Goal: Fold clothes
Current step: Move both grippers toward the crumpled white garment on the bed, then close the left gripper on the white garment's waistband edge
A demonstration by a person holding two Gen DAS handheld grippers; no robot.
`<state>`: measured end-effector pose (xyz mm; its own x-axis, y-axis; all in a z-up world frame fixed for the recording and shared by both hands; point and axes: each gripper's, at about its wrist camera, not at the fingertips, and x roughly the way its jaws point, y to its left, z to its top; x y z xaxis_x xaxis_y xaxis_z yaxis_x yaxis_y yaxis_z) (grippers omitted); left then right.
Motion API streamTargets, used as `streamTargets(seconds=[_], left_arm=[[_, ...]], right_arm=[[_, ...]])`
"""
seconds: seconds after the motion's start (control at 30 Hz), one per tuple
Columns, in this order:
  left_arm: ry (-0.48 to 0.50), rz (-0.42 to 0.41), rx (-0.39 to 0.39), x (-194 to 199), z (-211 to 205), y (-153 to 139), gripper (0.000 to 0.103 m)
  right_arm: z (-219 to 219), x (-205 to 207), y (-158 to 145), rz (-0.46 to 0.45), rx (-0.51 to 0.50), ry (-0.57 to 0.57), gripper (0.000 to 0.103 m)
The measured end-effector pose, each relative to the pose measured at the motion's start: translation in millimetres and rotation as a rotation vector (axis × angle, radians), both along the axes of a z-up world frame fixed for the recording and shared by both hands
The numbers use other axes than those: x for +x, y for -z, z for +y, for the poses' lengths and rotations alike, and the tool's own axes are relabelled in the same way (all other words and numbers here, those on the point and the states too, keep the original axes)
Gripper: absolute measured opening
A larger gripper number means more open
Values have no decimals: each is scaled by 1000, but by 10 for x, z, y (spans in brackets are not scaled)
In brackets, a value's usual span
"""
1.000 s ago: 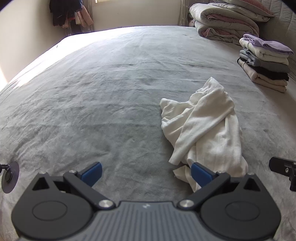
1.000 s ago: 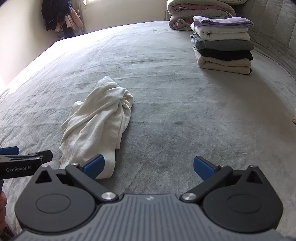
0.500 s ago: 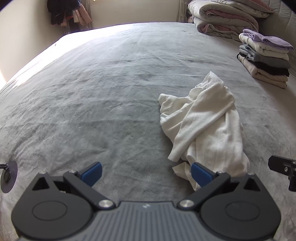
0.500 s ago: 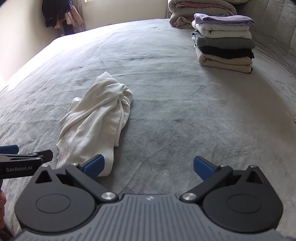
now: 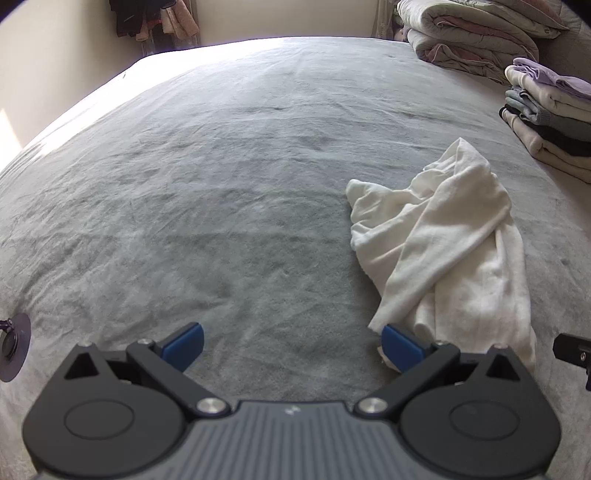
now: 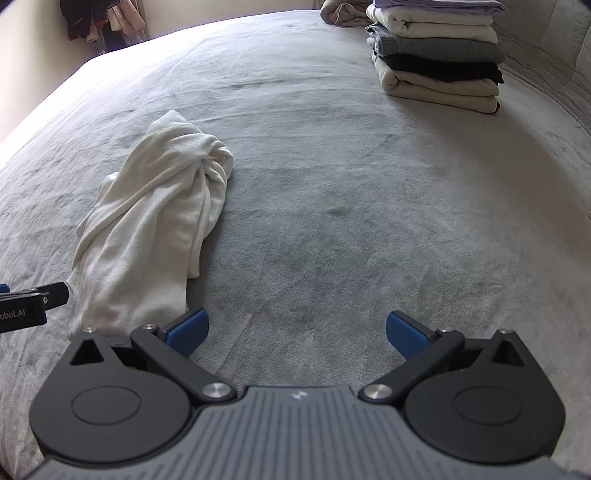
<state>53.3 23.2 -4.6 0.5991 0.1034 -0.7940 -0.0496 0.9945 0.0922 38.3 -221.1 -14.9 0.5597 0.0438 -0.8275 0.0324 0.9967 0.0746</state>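
A crumpled white garment (image 5: 450,236) lies bunched on the grey bed cover (image 5: 221,177). In the left wrist view it sits to the right, its near hem just behind my right blue fingertip (image 5: 400,345). My left gripper (image 5: 291,341) stands open over bare cover, holding nothing. In the right wrist view the same white garment (image 6: 155,229) lies at the left, its near edge by the left blue fingertip (image 6: 186,330). My right gripper (image 6: 295,330) is open and holds nothing.
A stack of folded clothes (image 6: 439,59) rests at the far right of the bed, with folded quilts (image 5: 472,33) behind it. Dark clothes (image 5: 147,18) hang in the far corner. The bed cover (image 6: 369,184) spreads wide between garment and stack.
Both grippers have moved forward and lower toward the bed, so the white garment looks closer. Both stayed open and the garment has not moved.
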Motion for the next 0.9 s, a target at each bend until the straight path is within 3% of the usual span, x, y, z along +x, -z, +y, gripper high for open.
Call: streamTargets(seconds=[0.2,0.43,0.63,0.7,0.77,0.9], left_arm=[[14,44,-13,77,23,150,103],[58,-17,-5,21,58,254,103],[84,5,0,30,55,147,102],[104,-25,0,-2,53,71,98],[129,-67,-7,-28,50,-14,95],[190,-142,-83,-78,43,-152,91]], right_arm=[[14,35,146,33,-41,-14,103],[64,-136,226,-78,-99,-56,103],[60,-135,210,-95,-101,-64,103],[71,-92,177,-66,-110,-89,103],[68,-58,136,-29,-93,-114,103],[14,-96,18,-52,33,-119,103]])
